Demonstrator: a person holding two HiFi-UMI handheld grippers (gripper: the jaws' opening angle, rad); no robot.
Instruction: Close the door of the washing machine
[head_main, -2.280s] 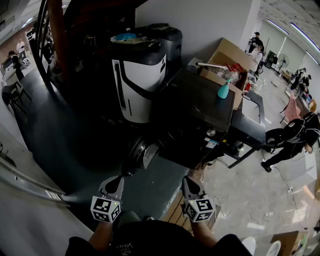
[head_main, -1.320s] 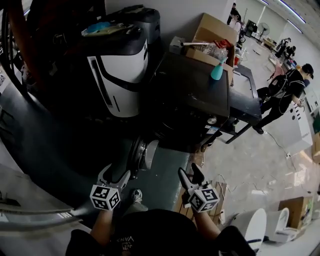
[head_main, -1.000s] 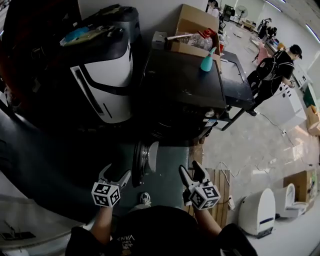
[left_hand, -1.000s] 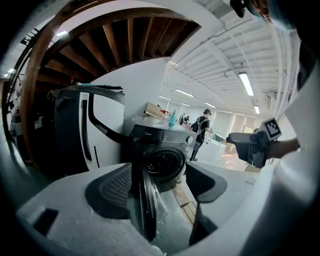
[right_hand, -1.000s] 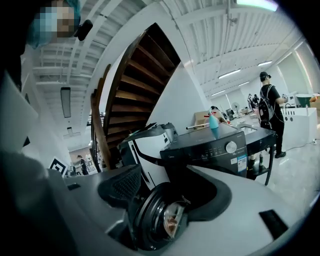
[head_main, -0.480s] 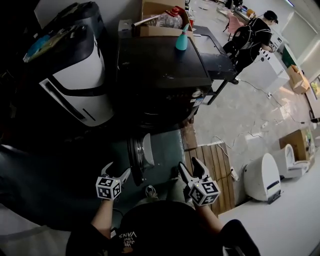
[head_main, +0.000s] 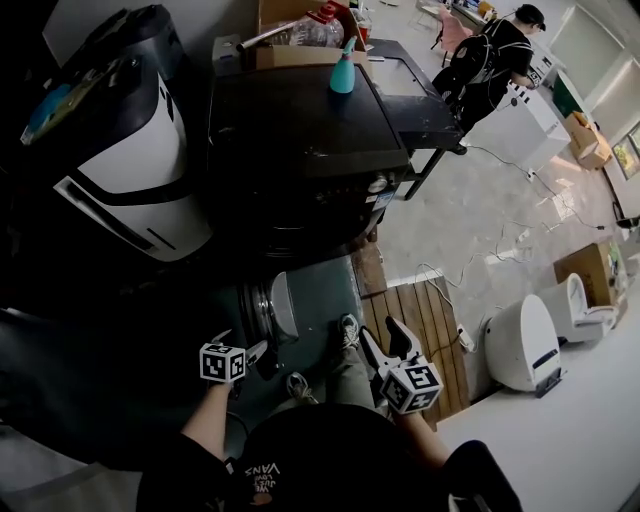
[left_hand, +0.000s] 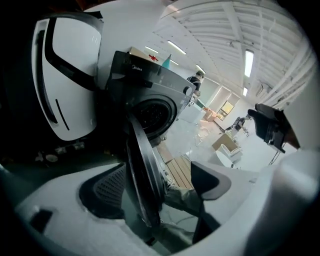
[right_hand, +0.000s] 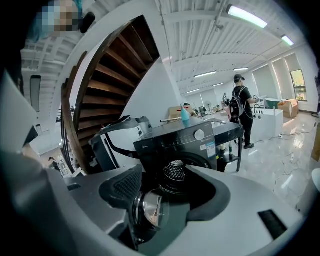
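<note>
The black front-loading washing machine (head_main: 300, 150) stands at the top middle of the head view. Its round glass door (head_main: 272, 310) is swung wide open toward me. My left gripper (head_main: 245, 342) is at the door's outer edge. In the left gripper view the door rim (left_hand: 142, 185) stands edge-on between the jaws of my left gripper (left_hand: 160, 175), close to the left pad (left_hand: 107, 192). The jaws are opening and do not press on the rim. My right gripper (head_main: 381, 332) hangs open to the door's right. In the right gripper view the door (right_hand: 150, 210) lies beyond that gripper (right_hand: 170, 185).
A white-and-black appliance (head_main: 130, 170) stands left of the machine. A cardboard box (head_main: 300, 40) and a teal spray bottle (head_main: 343, 72) are behind it, beside a black table (head_main: 410, 90). A wooden pallet (head_main: 420, 320) lies at the right, and a person (head_main: 490, 50) stands at the back right.
The head view has tipped further down. My left gripper has sunk and moved in to the door's edge, its jaws wider apart. My right gripper has dropped a little.
</note>
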